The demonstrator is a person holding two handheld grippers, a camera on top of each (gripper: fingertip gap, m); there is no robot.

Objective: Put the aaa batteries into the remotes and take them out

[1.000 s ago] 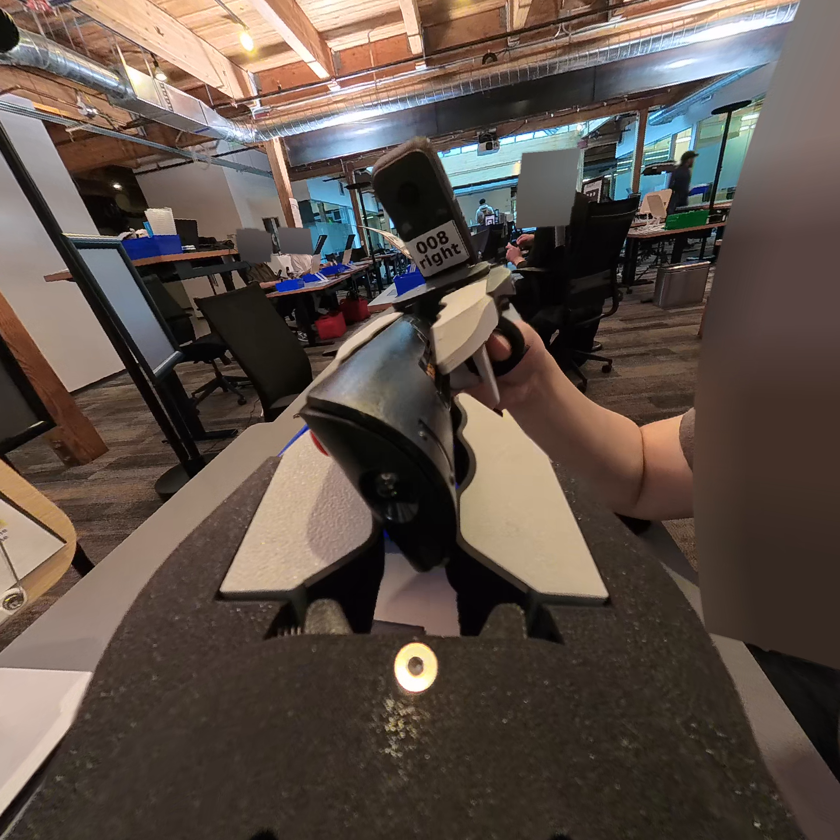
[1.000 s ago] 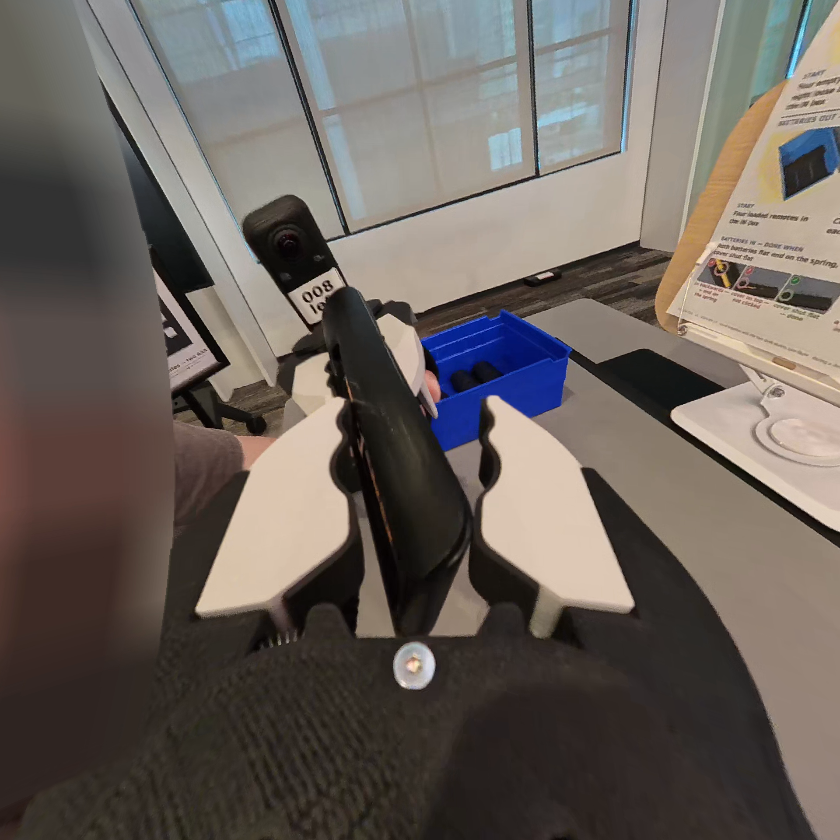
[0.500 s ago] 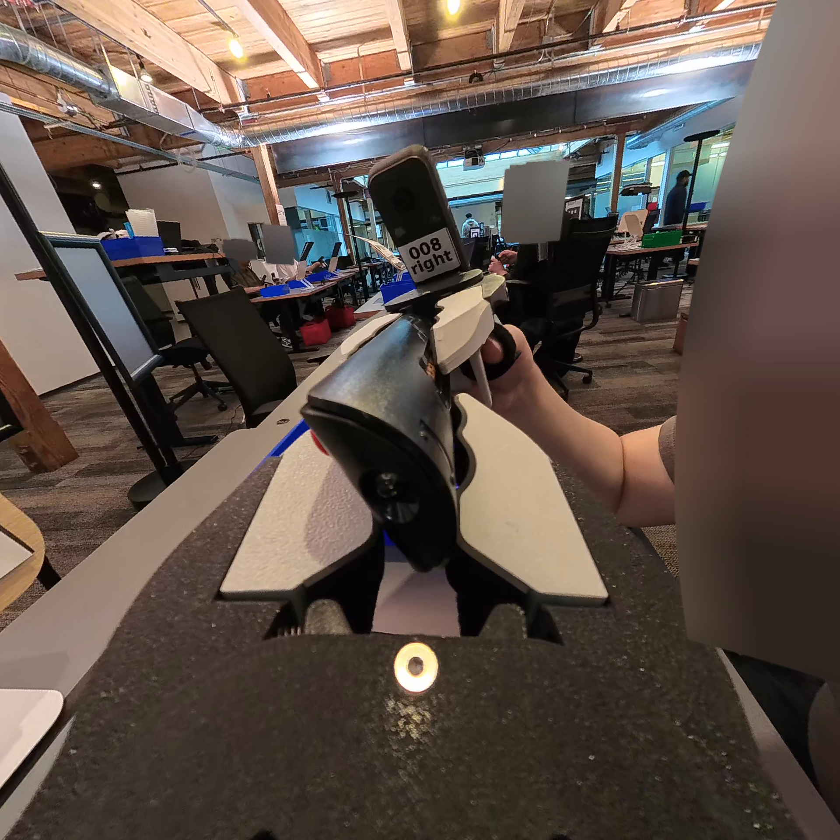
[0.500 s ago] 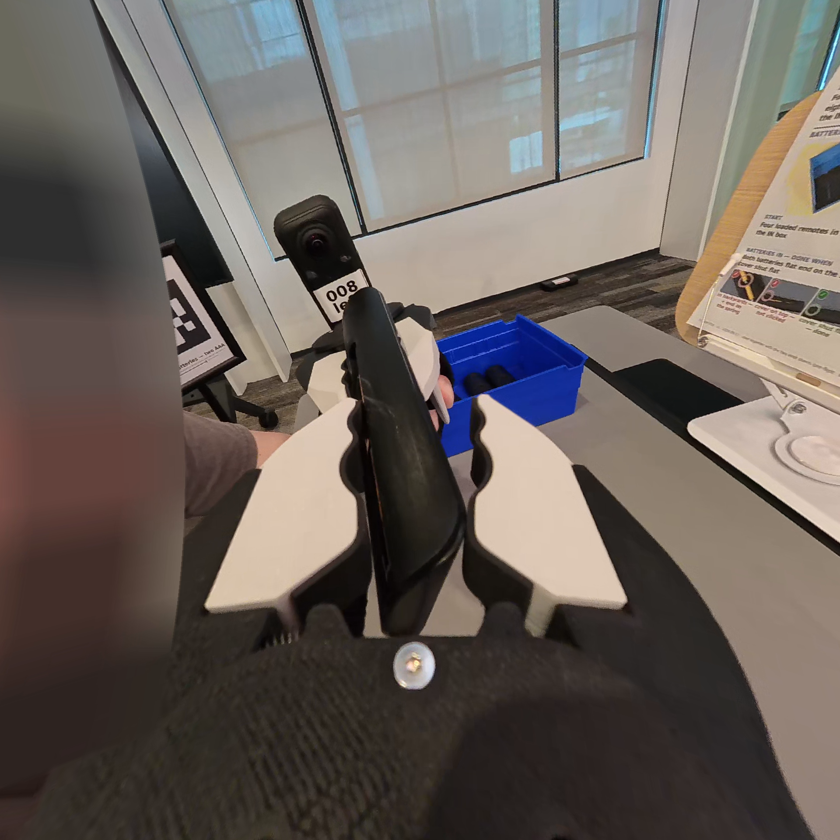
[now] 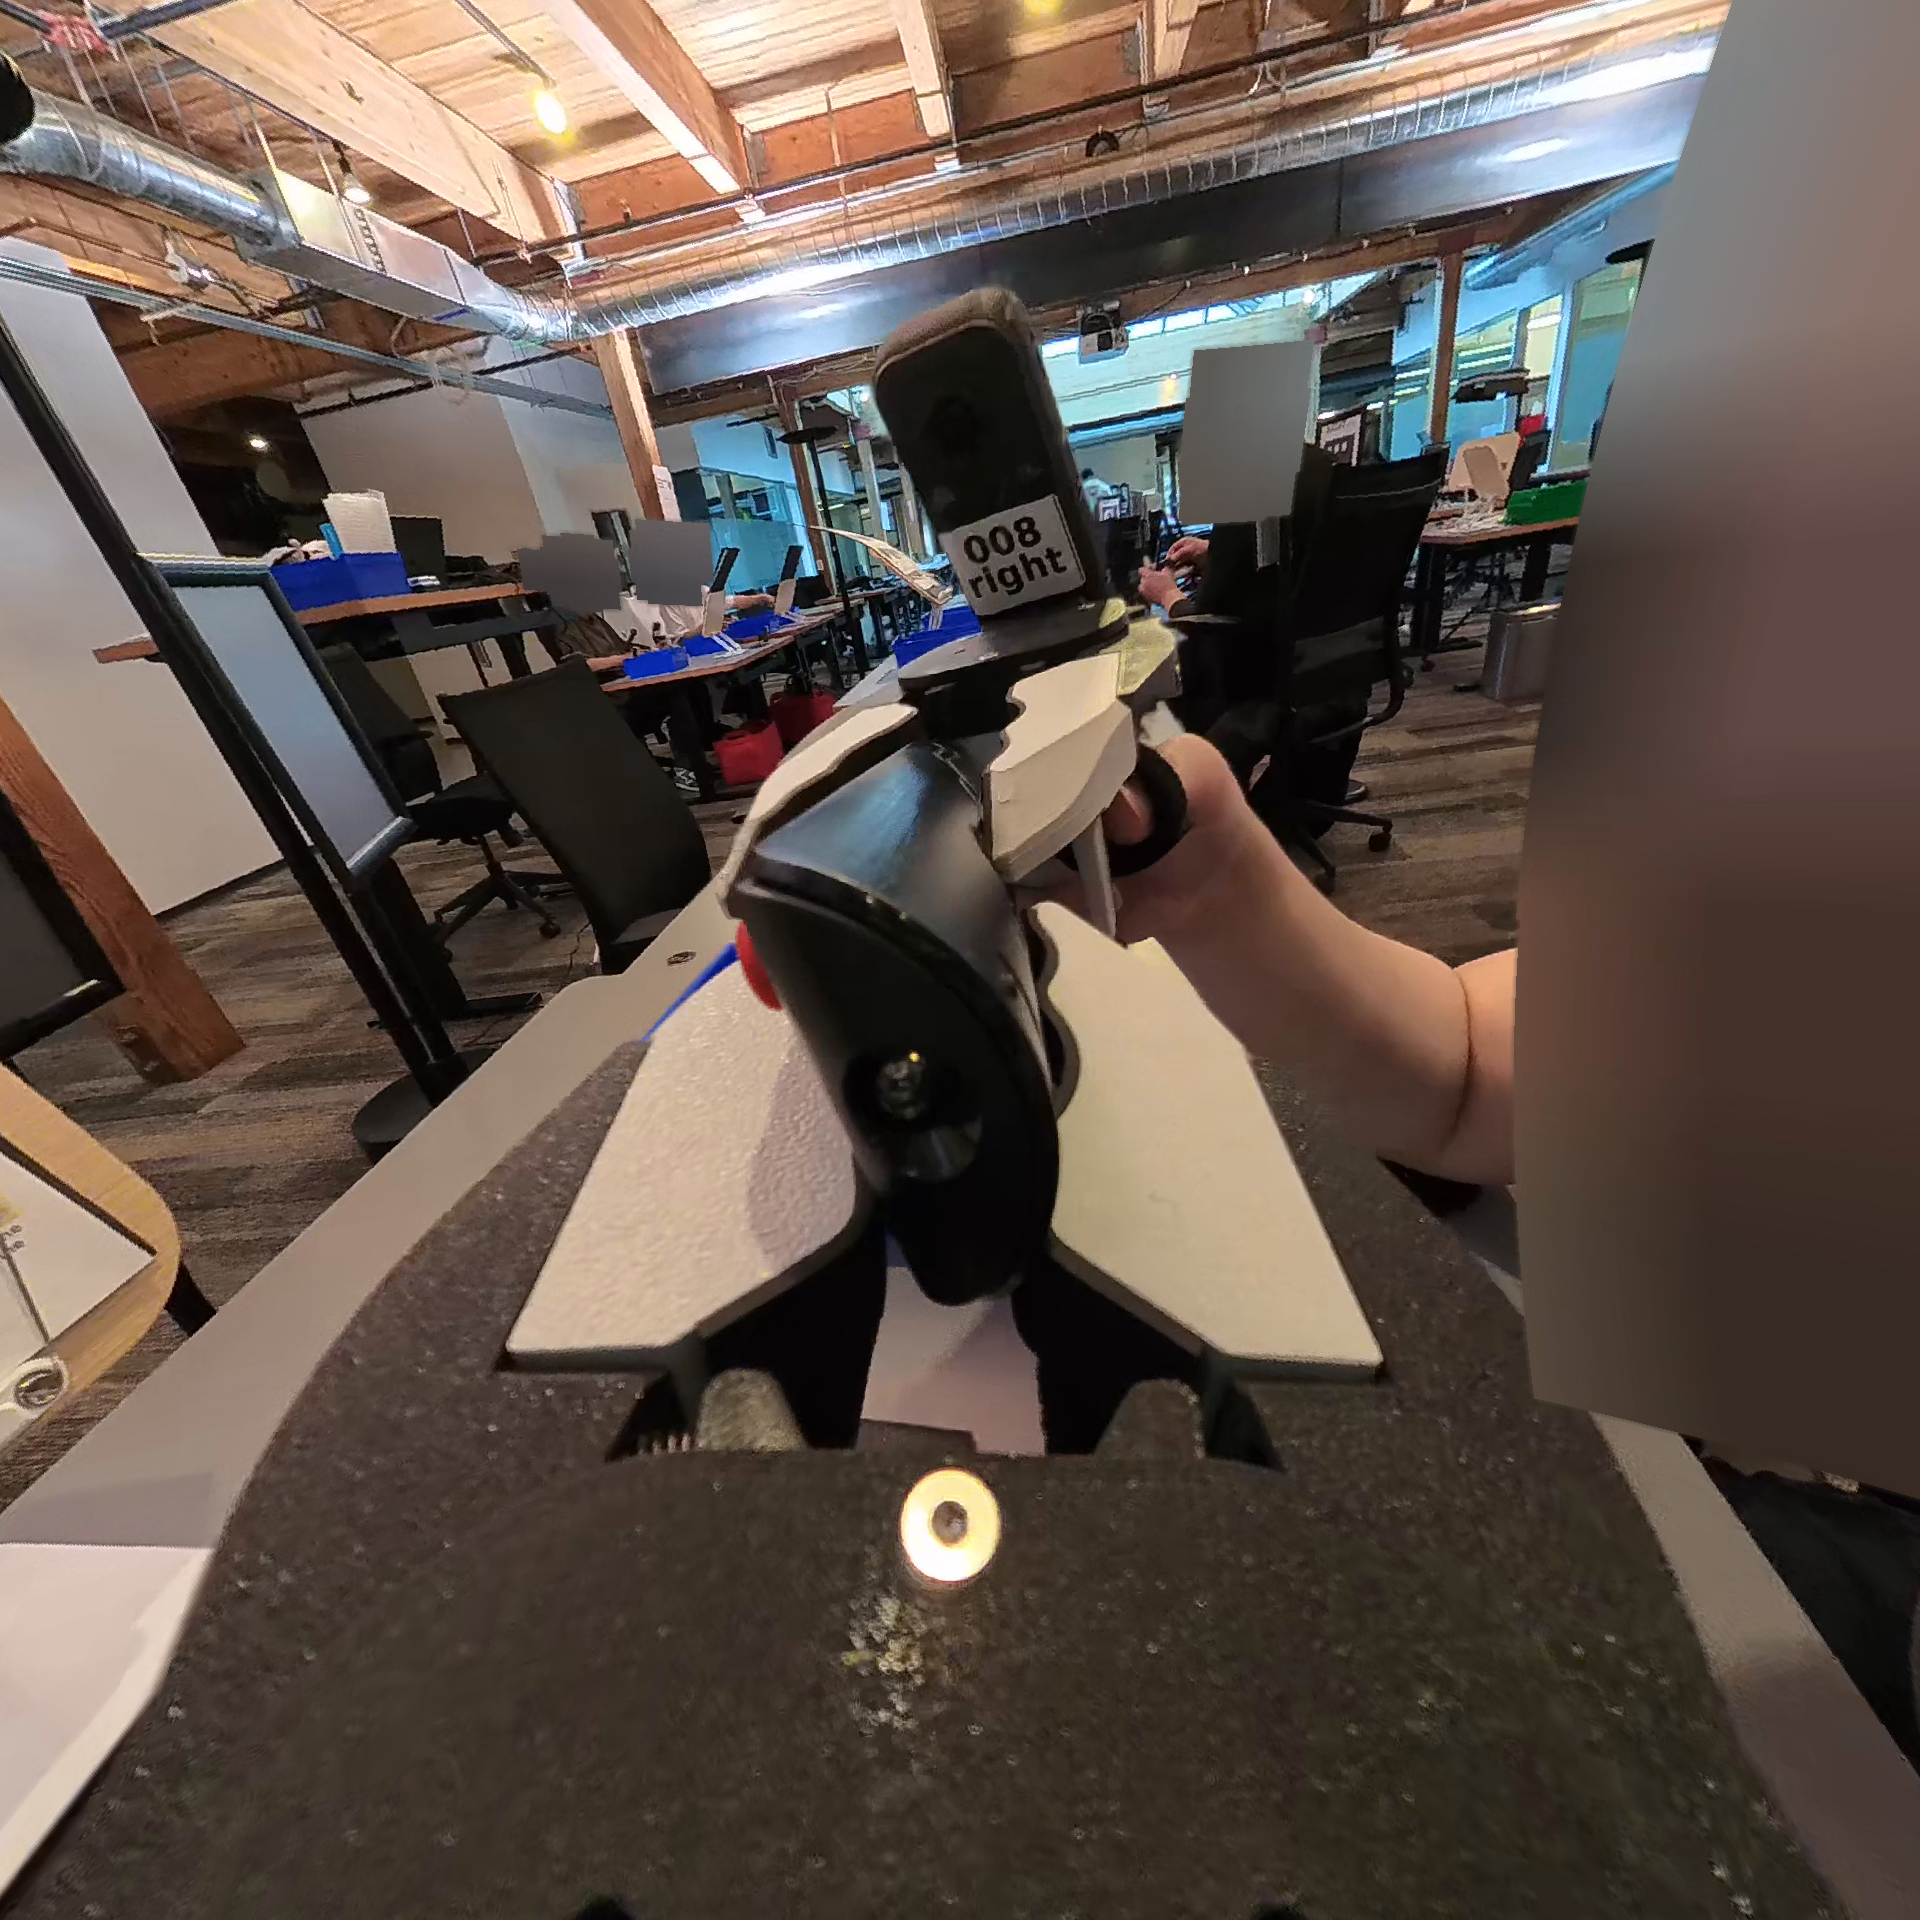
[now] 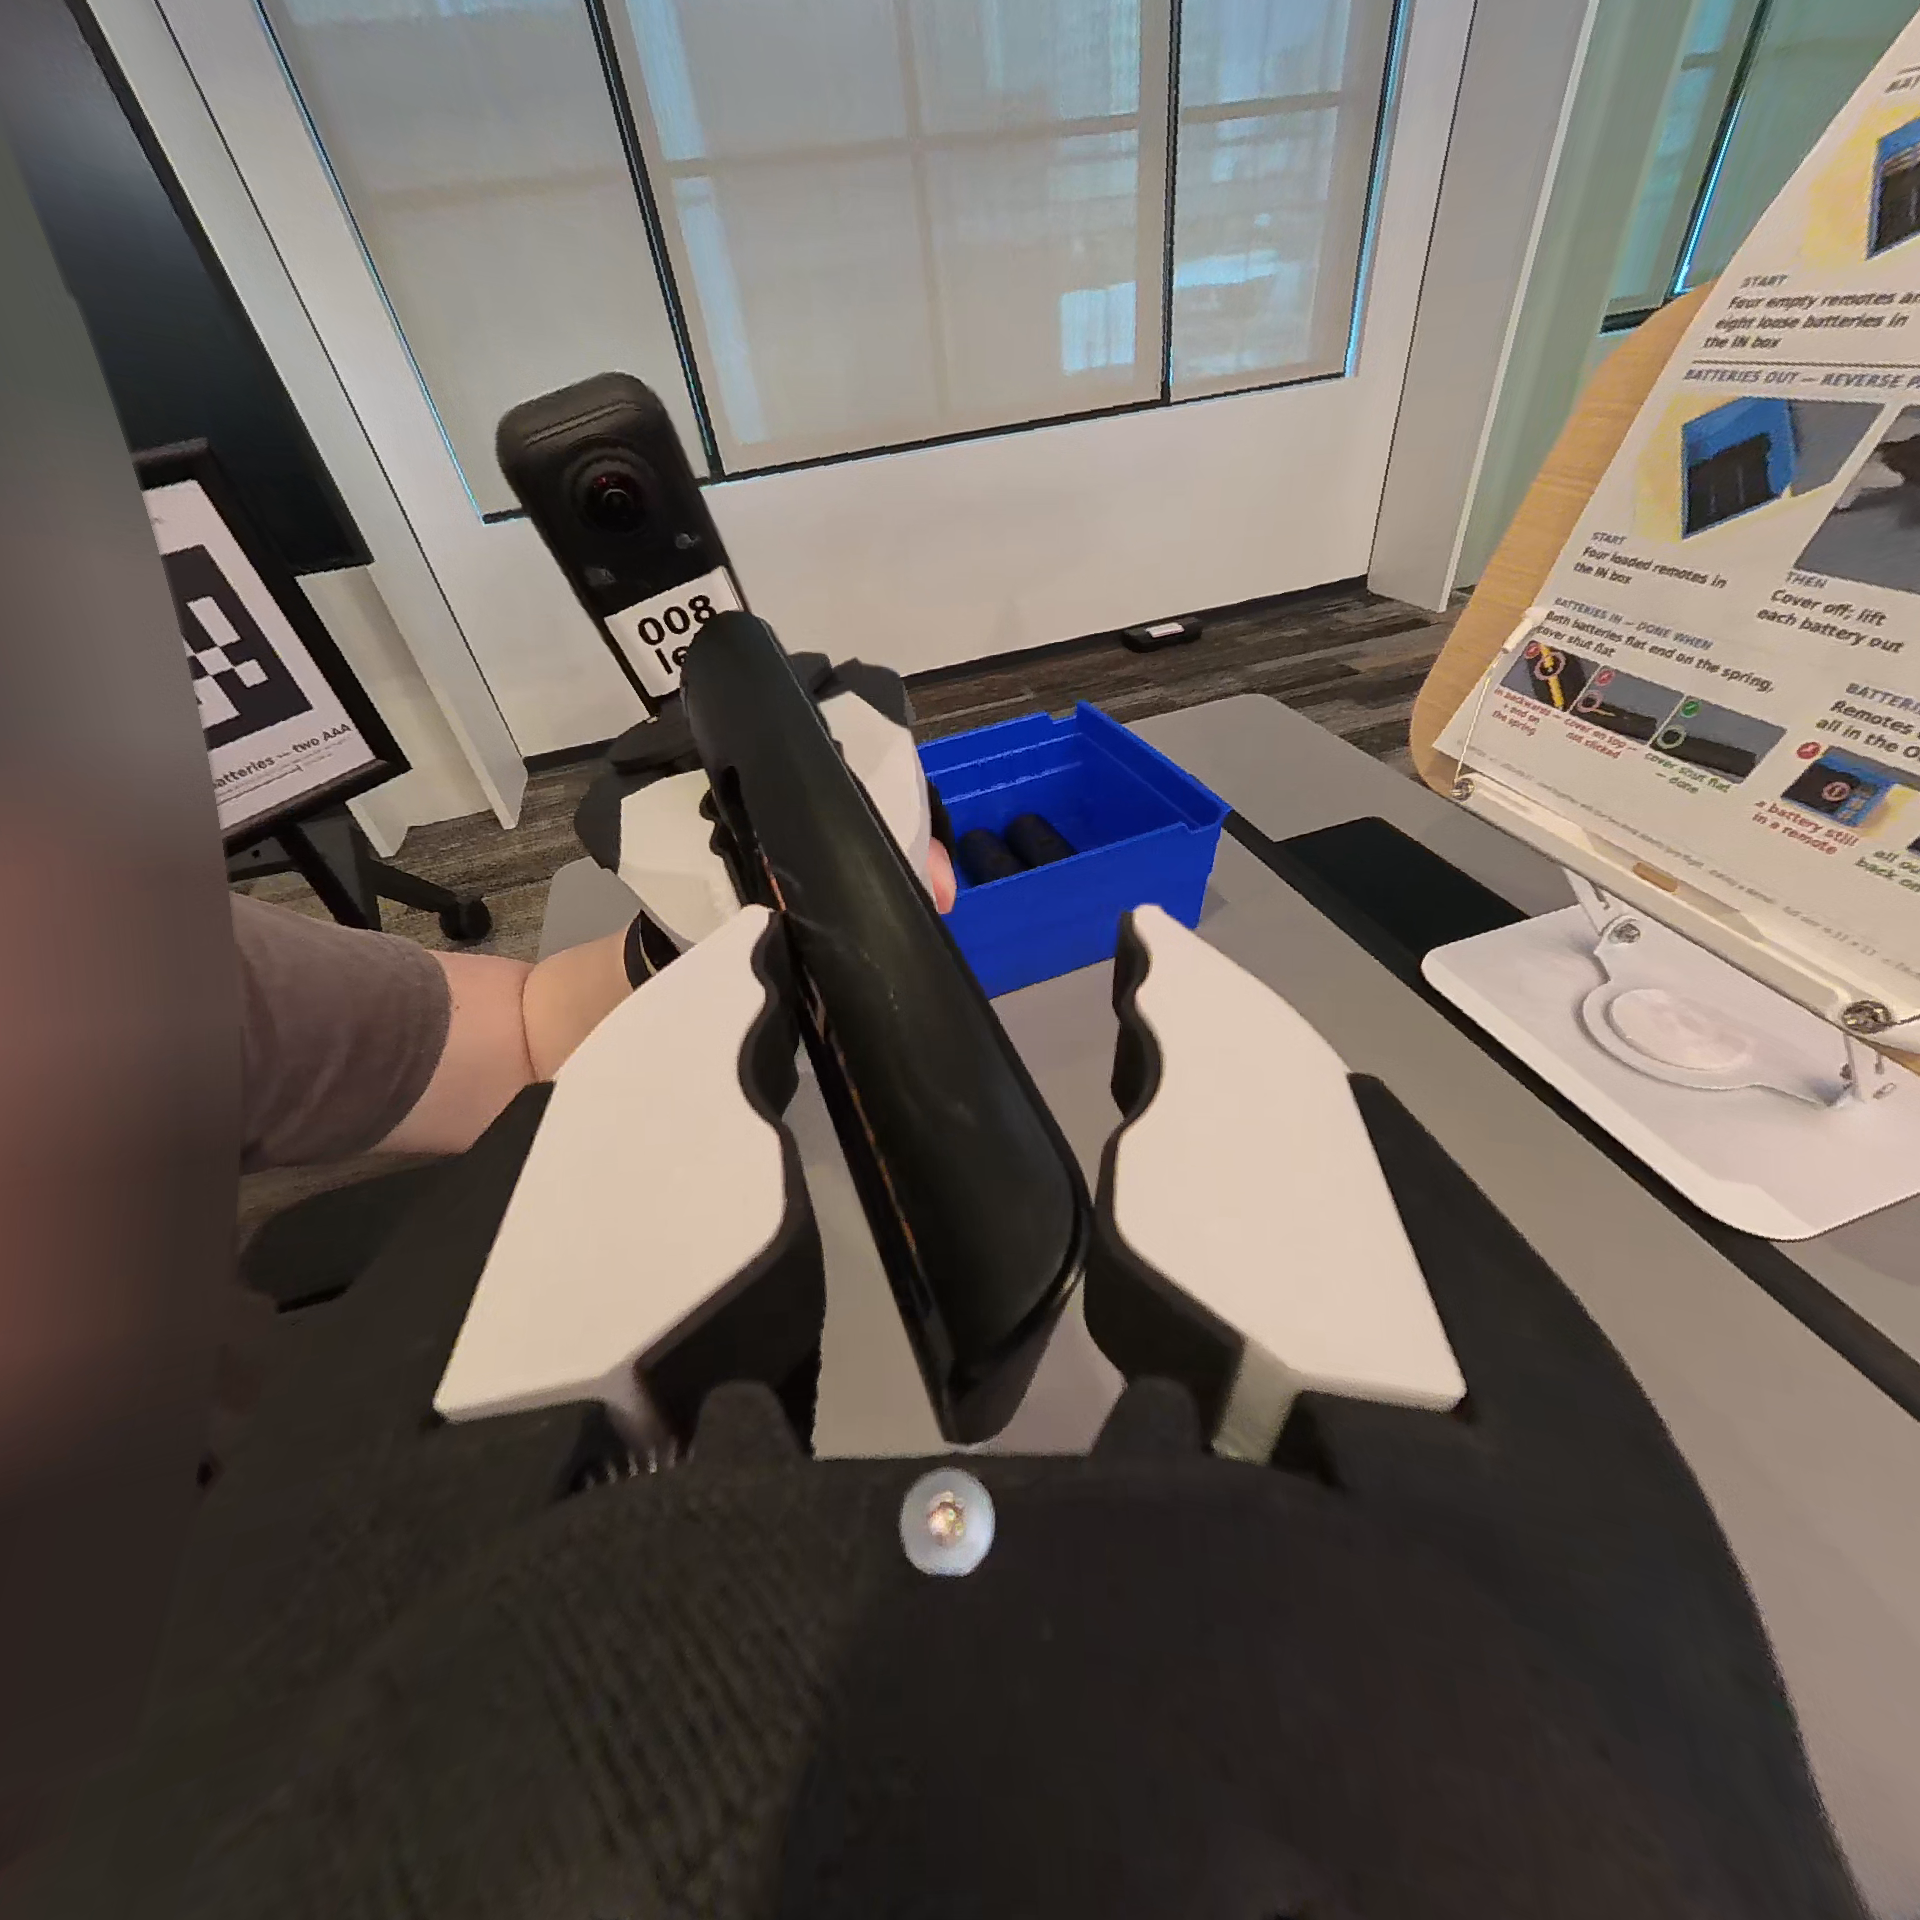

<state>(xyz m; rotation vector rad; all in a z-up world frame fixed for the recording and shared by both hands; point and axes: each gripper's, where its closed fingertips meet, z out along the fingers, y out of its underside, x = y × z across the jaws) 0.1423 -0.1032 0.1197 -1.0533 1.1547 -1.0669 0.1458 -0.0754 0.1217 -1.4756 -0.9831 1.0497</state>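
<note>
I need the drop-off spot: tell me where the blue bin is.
In the right wrist view the blue bin sits on the grey table, just beyond the black remote, left of the white instruction stand.

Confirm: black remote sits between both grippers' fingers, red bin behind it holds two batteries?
Not red: the bin is blue. The right wrist view shows it on the table behind the black remote, with two dark batteries inside. The rest stands.

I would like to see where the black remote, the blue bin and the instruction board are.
black remote [image 6: 935,1091], right wrist view, on its curved back.
blue bin [image 6: 1101,914], right wrist view, on its front wall.
instruction board [image 6: 1756,499], right wrist view, on its printed sheet.
</note>
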